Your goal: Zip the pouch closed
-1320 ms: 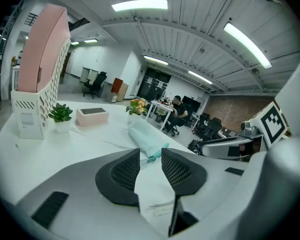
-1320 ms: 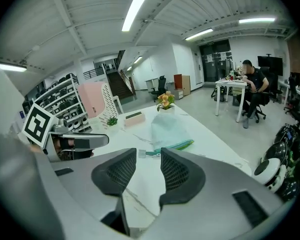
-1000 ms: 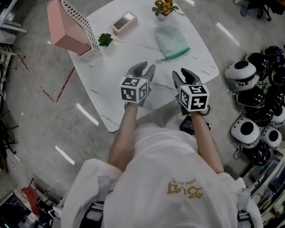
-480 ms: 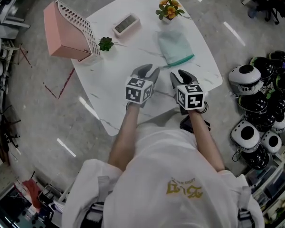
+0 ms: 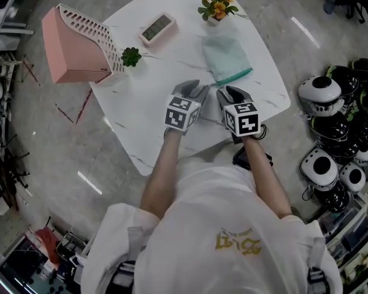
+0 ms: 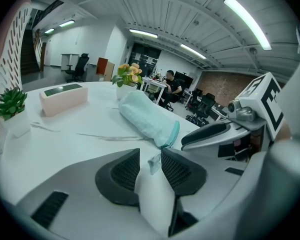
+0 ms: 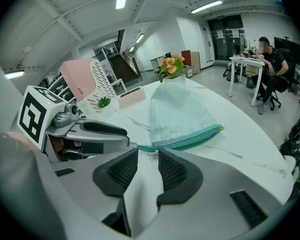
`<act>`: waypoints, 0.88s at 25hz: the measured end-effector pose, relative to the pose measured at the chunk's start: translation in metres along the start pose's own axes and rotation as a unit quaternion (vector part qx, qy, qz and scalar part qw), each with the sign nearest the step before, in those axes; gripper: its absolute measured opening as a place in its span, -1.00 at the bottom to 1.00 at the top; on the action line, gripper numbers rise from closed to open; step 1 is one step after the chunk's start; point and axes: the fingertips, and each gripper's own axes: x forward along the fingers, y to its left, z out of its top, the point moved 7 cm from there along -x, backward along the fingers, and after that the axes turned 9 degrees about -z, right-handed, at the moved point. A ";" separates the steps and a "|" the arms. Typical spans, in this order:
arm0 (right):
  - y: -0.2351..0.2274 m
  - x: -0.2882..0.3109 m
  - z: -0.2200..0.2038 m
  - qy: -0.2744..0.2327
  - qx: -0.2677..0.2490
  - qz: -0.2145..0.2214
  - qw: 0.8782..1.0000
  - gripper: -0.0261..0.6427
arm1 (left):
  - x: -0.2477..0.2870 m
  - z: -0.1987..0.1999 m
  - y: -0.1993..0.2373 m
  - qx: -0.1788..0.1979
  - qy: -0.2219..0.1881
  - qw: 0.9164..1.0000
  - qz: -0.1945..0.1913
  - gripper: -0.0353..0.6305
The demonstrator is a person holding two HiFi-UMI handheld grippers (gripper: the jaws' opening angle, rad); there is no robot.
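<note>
A mint-green pouch point(image 5: 226, 57) lies on the white table point(image 5: 153, 103), its teal zipper edge point(image 5: 238, 77) toward me. My left gripper point(image 5: 194, 90) hovers just short of the zipper's left end, jaws open. In the left gripper view the pouch point(image 6: 145, 118) lies ahead and a pale zipper tail point(image 6: 154, 162) shows in the gap at the left gripper's point(image 6: 151, 156) tips, untouched. My right gripper point(image 5: 229, 93) is beside it, jaws closing, nothing between its pads. In the right gripper view the teal tail and pull point(image 7: 151, 150) lie just beyond the right gripper's point(image 7: 148, 160) tips.
A pink slotted rack point(image 5: 76, 45) stands at the table's left corner beside a small green plant point(image 5: 131, 56). A pink clock-like box point(image 5: 156, 28) and a flower pot point(image 5: 214, 5) sit at the back. Several helmets point(image 5: 331, 115) lie on the floor at right.
Both grippers have moved forward and down toward the pouch's zipper edge and closer together. The right jaws have narrowed a little.
</note>
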 end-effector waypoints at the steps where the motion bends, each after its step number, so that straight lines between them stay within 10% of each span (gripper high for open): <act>1: 0.000 0.003 -0.001 0.003 -0.002 0.000 1.000 -0.50 | 0.003 -0.001 0.000 0.001 0.003 1.000 -0.002 -0.45; 22: -0.004 0.025 -0.003 0.012 -0.055 -0.031 0.998 -0.61 | 0.020 -0.002 -0.001 0.040 0.040 0.998 0.007 -0.75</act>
